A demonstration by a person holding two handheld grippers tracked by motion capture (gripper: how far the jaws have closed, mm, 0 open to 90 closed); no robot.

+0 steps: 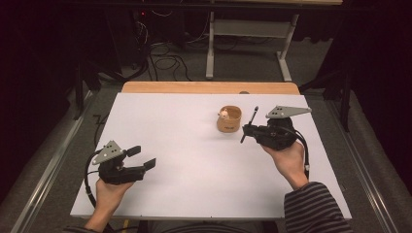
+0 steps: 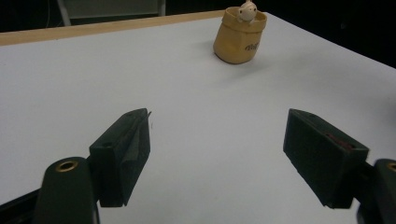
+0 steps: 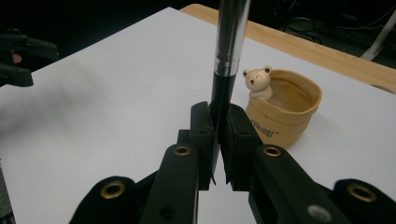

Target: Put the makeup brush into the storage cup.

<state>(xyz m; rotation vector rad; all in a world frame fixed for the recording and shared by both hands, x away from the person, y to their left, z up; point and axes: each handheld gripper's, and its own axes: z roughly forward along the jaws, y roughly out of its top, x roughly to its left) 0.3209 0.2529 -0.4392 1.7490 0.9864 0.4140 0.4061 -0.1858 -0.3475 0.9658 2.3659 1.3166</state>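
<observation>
Pinched tight in the right gripper (image 3: 218, 140): a thin black and silver pen (image 3: 229, 51), picked up but not yet in the small tan bear cup (image 3: 285, 109) just beyond. Left gripper (image 2: 217, 154) wide open, empty.

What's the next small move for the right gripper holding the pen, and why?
Probably carry the pen over the bear cup's open mouth. The right gripper is shut on it, upright, beside the cup rather than above it. The left gripper sits open, far off.
</observation>
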